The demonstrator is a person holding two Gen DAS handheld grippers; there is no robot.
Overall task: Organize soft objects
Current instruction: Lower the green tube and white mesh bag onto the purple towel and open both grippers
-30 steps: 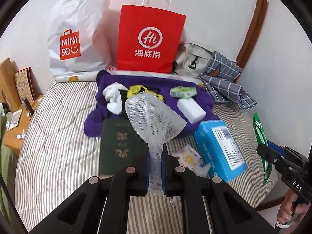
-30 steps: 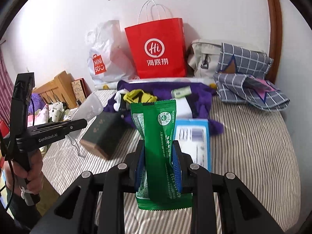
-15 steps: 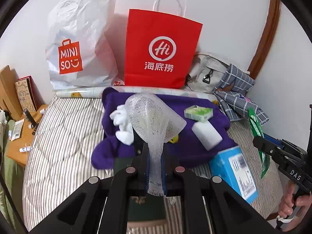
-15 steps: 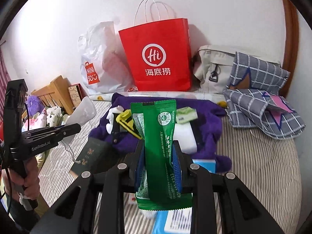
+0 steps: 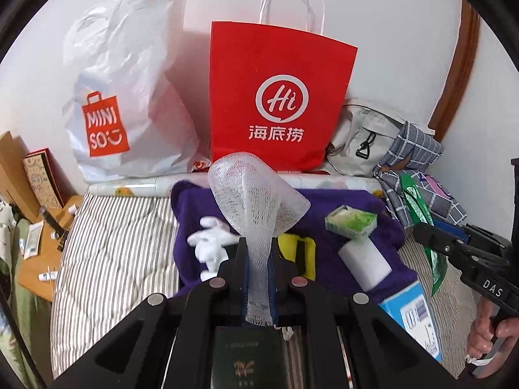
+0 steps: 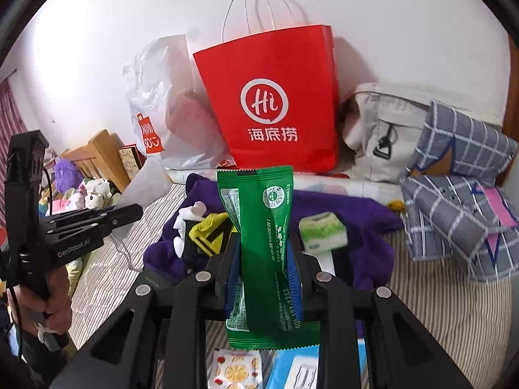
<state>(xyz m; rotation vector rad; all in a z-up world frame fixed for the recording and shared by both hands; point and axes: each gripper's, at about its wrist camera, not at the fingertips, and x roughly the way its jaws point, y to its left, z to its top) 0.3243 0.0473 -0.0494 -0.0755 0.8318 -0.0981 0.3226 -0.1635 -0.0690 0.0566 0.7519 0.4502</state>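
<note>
While a white foam net is pinched upright by the left gripper, a green packet is clamped by the right gripper, ahead of which a red paper bag stands.

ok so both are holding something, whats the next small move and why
Probably lift the left hand-held gripper up toward the red paper bag: it is shut on the white mesh net, the bag stands open-topped right behind, and the right hand-held gripper grips the green packet.
</note>
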